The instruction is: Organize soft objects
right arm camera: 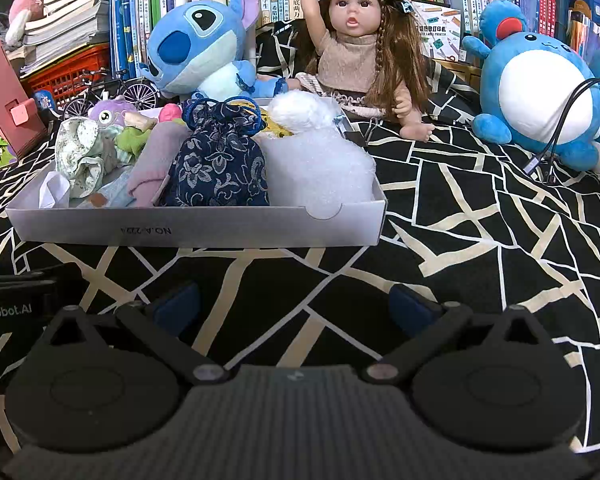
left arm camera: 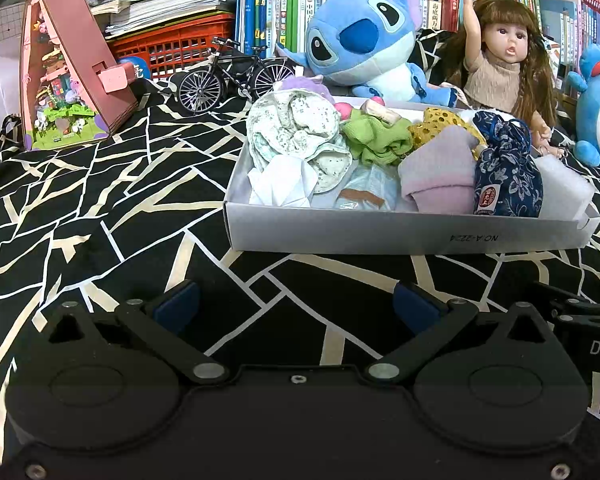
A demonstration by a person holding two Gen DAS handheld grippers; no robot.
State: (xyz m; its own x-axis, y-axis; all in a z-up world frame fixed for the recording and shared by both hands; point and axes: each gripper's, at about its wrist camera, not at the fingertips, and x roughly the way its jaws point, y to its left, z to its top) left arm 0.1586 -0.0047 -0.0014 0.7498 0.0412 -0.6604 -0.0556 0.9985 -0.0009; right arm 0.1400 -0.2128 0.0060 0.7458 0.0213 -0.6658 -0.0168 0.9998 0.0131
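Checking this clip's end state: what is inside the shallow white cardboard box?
The white cardboard box holds a navy floral drawstring pouch, lilac folded cloth, green cloth, speckled pale-green fabric, white stuffing and crumpled white paper. Anything beneath them is covered.

— First up, the white cardboard box (right arm camera: 204, 230): its front wall carries a print, upside down, reading "NO.A-222" and one more character, likely a 4.

— Same print from the left wrist view too. And at the right wrist view's left edge, the other gripper's black body (right arm camera: 8, 300) shows "nRobot.AI", its start cut off.

— On the left side, the neighbouring black body (left arm camera: 592, 336) offers just "DA".

— The navy floral pouch (left arm camera: 506, 168) wears a round red seal, characters too small to read. The book spines (right arm camera: 284, 0) are Chinese, mostly illegible.
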